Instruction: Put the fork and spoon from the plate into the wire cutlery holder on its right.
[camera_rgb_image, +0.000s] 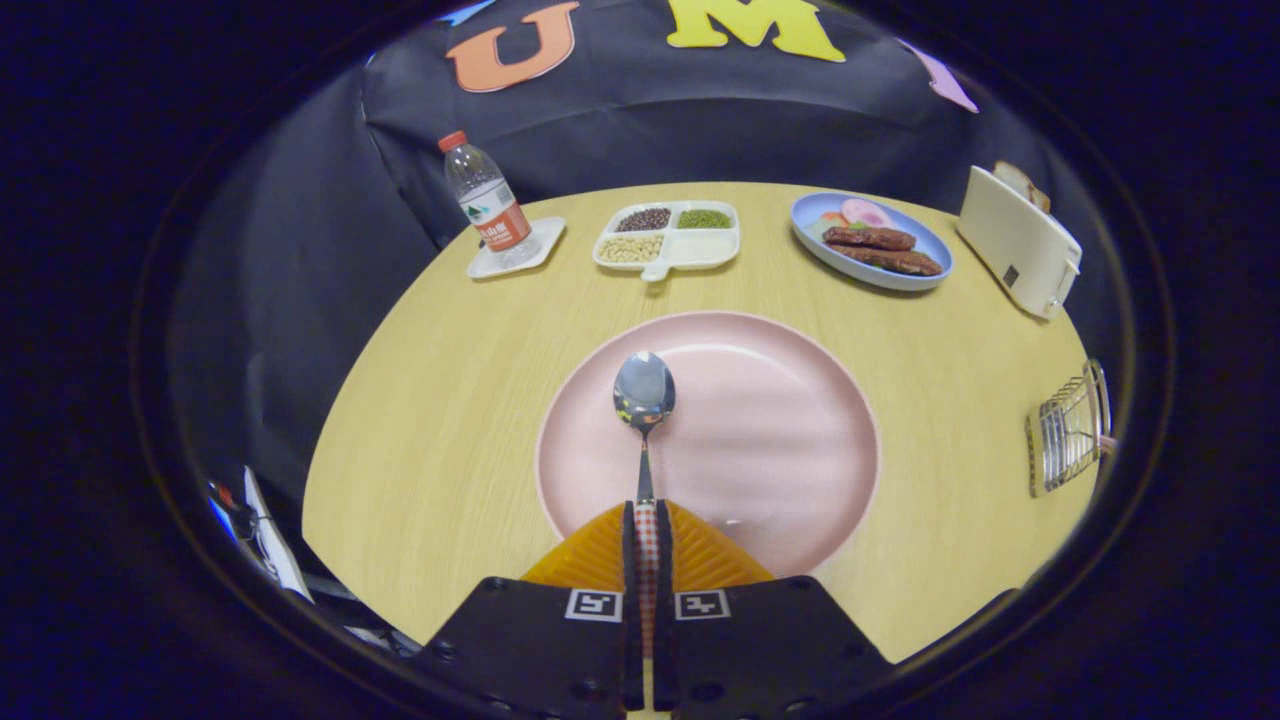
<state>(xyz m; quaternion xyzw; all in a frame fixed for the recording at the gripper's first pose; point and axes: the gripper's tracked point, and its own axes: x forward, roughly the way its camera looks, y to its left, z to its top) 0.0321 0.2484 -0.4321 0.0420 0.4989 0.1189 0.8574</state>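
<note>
tongs (648, 520) clamped on spoon (643, 395) handle, bowl out ahead over pink plate (800, 400) | wire cutlery holder (1068, 432) well off right on surface (450, 400) | risk: thin-handle grip lets spoon pivot or slip in transit, bowl may catch holder wires | fork unseen

gripper (647, 535): fingers closed together, pointing forward, level
grip: both fingers (600, 555) press the spoon (644, 400) handle between them
</note>
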